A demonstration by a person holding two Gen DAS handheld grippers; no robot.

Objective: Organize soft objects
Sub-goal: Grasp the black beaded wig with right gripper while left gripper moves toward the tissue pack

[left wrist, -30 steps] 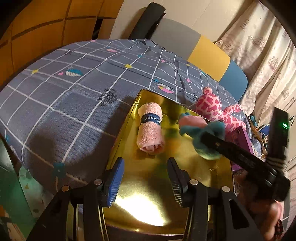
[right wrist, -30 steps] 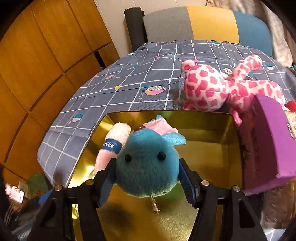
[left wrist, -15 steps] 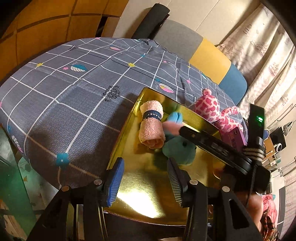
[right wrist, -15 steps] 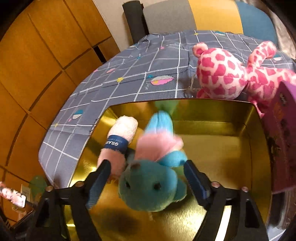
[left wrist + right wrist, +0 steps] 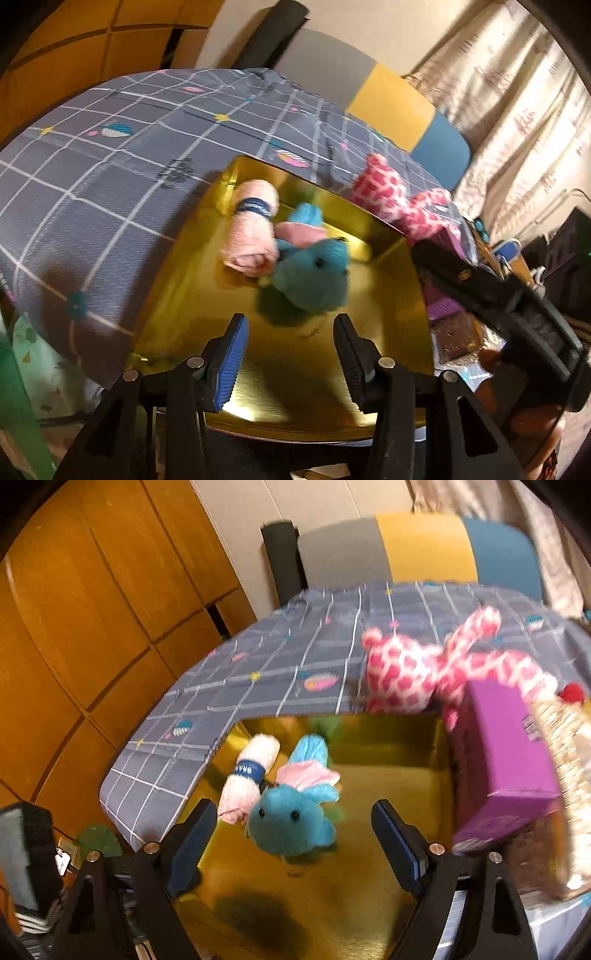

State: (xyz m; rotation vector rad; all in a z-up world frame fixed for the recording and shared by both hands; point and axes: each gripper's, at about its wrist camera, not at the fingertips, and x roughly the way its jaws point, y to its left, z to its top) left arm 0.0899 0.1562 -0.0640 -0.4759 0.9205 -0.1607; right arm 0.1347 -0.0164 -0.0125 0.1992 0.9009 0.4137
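The blue plush (image 5: pixel 291 821) lies in the gold tray (image 5: pixel 388 786), touching the rolled pink towel (image 5: pixel 251 779) at frame centre, so its placing looks done; right tongs (image 5: pixel 295 836) and left tongs (image 5: pixel 290 356) both stand apart, empty. Next probably calls for reaching the pink spotted plush (image 5: pixel 424 668), upper right on the worktop (image 5: pixel 277 664), beyond the tray's far rim

We are holding our right gripper (image 5: pixel 291 834) with jaws spread wide and empty above the gold tray (image 5: pixel 373 897), where the blue plush toy (image 5: pixel 291 821) is lying touching the rolled pink towel (image 5: pixel 249 777).
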